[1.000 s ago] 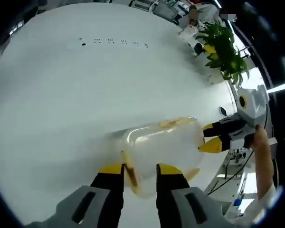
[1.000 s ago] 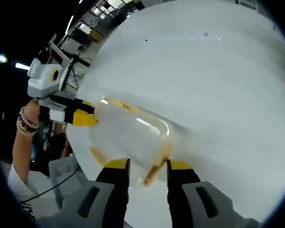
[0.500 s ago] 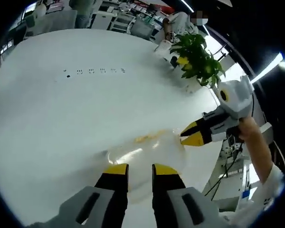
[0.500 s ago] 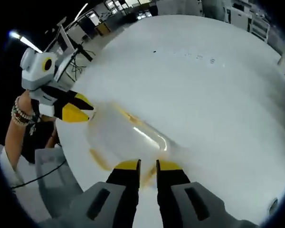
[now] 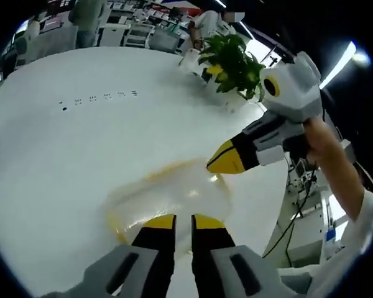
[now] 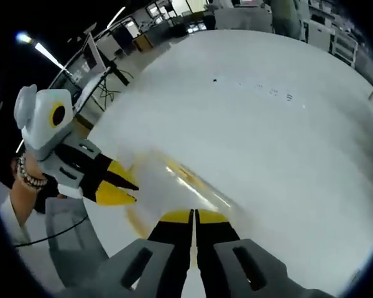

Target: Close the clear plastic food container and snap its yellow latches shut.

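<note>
The clear plastic container lies on the white table, blurred, with yellow latch strips along its far and near edges. My left gripper sits at its near edge, jaws together with nothing between them. The right gripper comes in from the right, its yellow tips closed and hovering at the container's far right corner. In the right gripper view the container is just beyond my right gripper, which is shut. The left gripper stands at the container's left end. I cannot tell if either touches it.
A potted green plant stands at the table's far edge, with people and office desks behind it. Small dark marks dot the tabletop. A hand with a beaded bracelet holds the left gripper near the table edge.
Both grippers went from open astride the container's yellow-latched ends to shut. Both have drawn back and risen, so the container looks smaller and lower in each view.
</note>
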`<state>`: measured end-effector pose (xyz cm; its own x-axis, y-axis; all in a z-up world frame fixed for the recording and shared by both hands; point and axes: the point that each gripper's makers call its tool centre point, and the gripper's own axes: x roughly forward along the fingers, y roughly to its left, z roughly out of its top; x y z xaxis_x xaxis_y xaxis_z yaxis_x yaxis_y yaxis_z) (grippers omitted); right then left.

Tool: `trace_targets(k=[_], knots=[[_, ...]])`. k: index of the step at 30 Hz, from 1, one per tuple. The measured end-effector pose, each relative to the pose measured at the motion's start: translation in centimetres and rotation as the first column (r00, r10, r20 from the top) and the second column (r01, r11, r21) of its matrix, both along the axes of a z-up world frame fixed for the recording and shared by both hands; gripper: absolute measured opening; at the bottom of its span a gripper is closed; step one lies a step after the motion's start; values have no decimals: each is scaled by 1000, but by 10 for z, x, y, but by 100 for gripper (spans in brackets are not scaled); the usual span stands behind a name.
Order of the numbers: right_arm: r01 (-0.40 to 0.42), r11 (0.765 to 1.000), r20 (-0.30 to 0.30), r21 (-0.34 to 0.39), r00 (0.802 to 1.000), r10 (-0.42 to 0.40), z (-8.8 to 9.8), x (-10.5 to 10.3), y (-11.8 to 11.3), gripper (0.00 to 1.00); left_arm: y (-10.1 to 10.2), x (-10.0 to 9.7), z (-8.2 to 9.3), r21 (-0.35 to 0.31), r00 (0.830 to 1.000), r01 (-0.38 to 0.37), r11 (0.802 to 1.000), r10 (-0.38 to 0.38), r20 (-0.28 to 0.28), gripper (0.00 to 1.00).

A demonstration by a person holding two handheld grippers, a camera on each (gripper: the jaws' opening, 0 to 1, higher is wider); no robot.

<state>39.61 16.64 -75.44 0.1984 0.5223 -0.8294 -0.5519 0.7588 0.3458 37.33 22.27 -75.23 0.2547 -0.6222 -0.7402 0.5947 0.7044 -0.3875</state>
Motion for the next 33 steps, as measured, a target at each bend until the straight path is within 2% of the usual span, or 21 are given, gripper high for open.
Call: trace_targets(k=[5,12,15,18,24,28,33], knots=[[-2,999,9,36,1000,2,0,12,20,0,-5,3,-2,33,997,14,999,-16,75,0],[-38,998,20,48,999,37,-5,11,39,0,-20,-6,-10,37,993,39,999,-43,106,0],[-54,997,1,60,999,54,-8,6,46,0,-24,-12,-16,33,994,52,998,-55,95,0],[-63,996,-3,63,998,63,-7,5,48,0,-25,-15,-13,23,994,52,998,-53,92,0],[-60,997,-1,54,998,60,-8,15,48,0,-25,-21,-13,42,992,71,997,-75,105,0],[-29,999,57,31,998,28,-7,26,41,0,-29,-32,-14,17,993,87,996,-88,77,0],[7,999,77,50,997,-11,-3,36,40,0,-28,-39,-13,-4,995,81,997,-81,60,0]])
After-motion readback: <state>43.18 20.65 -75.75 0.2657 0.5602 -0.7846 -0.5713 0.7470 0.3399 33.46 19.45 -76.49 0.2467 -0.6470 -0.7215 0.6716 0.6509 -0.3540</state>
